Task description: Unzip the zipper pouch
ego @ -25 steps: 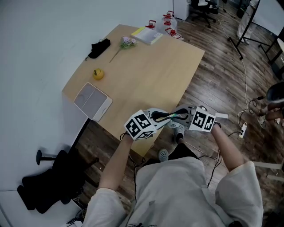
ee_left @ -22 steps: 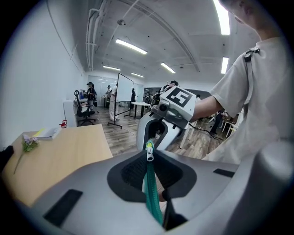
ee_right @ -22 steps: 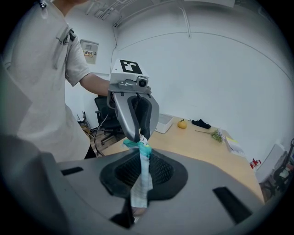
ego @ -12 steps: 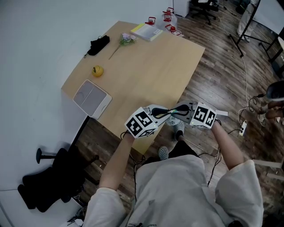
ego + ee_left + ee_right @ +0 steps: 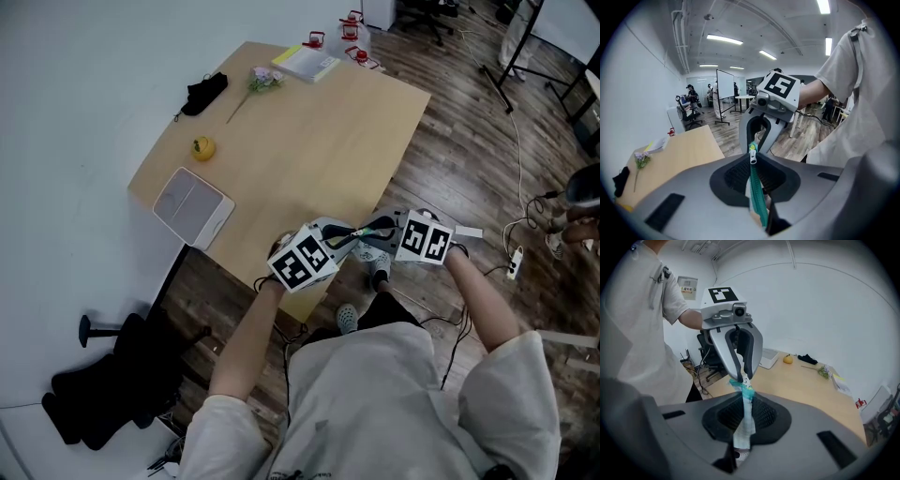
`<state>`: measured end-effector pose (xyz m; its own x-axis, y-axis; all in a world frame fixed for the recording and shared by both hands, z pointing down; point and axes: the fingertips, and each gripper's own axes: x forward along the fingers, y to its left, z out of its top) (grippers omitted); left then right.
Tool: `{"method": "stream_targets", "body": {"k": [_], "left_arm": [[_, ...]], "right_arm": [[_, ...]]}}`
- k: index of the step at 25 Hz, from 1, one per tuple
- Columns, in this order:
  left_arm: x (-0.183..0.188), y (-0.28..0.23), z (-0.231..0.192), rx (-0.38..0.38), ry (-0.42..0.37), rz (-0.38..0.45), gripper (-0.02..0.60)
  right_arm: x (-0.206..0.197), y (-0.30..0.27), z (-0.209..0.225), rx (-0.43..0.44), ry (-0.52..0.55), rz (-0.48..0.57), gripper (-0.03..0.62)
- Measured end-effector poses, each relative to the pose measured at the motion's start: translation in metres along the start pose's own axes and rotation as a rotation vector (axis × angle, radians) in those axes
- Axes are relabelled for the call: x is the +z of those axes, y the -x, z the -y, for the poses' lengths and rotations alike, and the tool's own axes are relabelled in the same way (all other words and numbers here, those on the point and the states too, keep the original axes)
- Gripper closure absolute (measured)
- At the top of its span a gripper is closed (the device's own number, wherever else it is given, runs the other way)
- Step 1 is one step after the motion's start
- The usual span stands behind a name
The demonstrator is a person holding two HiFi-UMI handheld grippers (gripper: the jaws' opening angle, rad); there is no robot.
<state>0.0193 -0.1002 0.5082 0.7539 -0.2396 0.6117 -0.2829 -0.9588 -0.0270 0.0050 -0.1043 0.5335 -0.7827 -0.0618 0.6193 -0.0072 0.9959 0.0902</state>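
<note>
The zipper pouch [image 5: 362,240], white with a teal zipper, hangs in the air between my two grippers just off the table's near corner. My right gripper [image 5: 743,397] is shut on the pouch's [image 5: 742,425] white and teal edge. My left gripper [image 5: 752,161] faces it. Its jaws have just been closing and now pinch the teal zipper tape [image 5: 757,192] beside the silver pull [image 5: 753,157]. In the head view the left gripper [image 5: 345,242] and right gripper [image 5: 373,232] meet tip to tip. Most of the pouch body is hidden.
The wooden table [image 5: 309,141] carries a white tray [image 5: 192,208], a yellow fruit [image 5: 202,147], a black item [image 5: 208,92], a flower sprig [image 5: 262,82] and a book [image 5: 307,62]. A black chair base [image 5: 103,384] stands at the lower left. Cables [image 5: 525,239] lie on the floor at right.
The left gripper's marker cube has rolled a little. Both grippers stay together at the same spot by the table's near corner.
</note>
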Motion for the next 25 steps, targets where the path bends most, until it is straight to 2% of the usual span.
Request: {"method": "stream_targets", "body": {"k": [3, 6, 10, 18, 25], "left_arm": [[-0.003, -0.001, 0.000, 0.006, -0.017, -0.019, 0.531], [-0.007, 0.004, 0.000, 0.013, -0.030, -0.030, 0.532], [-0.004, 0.011, -0.002, 0.001, -0.005, 0.009, 0.532], [-0.002, 0.011, -0.004, 0.011, -0.003, 0.019, 0.532], [-0.014, 0.015, -0.013, 0.024, 0.047, 0.018, 0.532]], "right_arm": [[-0.003, -0.002, 0.000, -0.008, 0.030, -0.044, 0.563], [-0.006, 0.005, 0.002, -0.012, 0.000, -0.032, 0.563], [0.001, 0.012, 0.004, -0.016, -0.002, -0.010, 0.565], [0.002, 0.016, 0.007, -0.020, -0.005, 0.001, 0.565], [0.002, 0.021, 0.015, -0.039, -0.017, 0.005, 0.565]]}}
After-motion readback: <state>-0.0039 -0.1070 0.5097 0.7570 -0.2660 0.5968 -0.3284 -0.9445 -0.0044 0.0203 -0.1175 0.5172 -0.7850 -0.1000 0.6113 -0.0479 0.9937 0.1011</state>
